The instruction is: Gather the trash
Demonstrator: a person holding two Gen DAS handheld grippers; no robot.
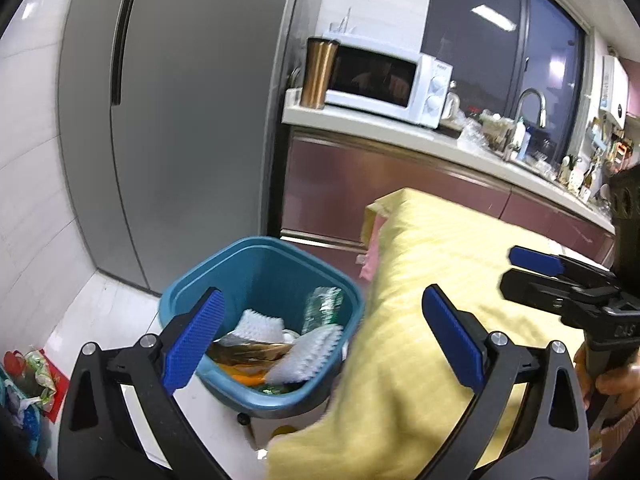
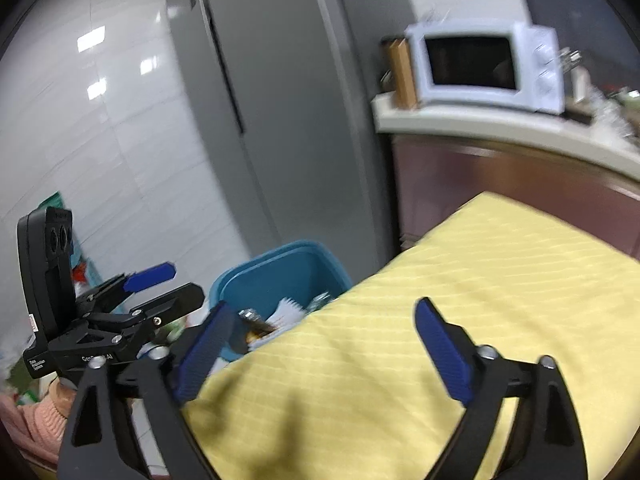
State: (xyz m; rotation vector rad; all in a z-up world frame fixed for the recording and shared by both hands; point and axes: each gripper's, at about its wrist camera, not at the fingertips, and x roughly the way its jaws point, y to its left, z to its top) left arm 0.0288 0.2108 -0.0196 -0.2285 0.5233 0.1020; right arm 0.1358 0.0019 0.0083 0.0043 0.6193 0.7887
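Both my claws wide open, empty. Bin (image 1: 260, 280) with trash (image 1: 280, 344) sits just ahead-left of left claw (image 1: 320, 332); right claw (image 2: 320, 344) over yellow cloth (image 2: 440, 280).

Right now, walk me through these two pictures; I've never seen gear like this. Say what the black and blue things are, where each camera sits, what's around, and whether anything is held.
A person holds a hand tool in each hand; the black arms with blue pads are its tongs. One picture looks along the left tongs, with the right tool at its right edge. The other looks along the right tongs, with the left tool at its left edge. Both tongs stand wide open and hold nothing. Below is a blue bin on the floor, holding a crushed plastic bottle, white foam pieces and other wrappers. Beside it is a surface under a yellow cloth. Behind are a grey fridge and a white microwave on the counter.
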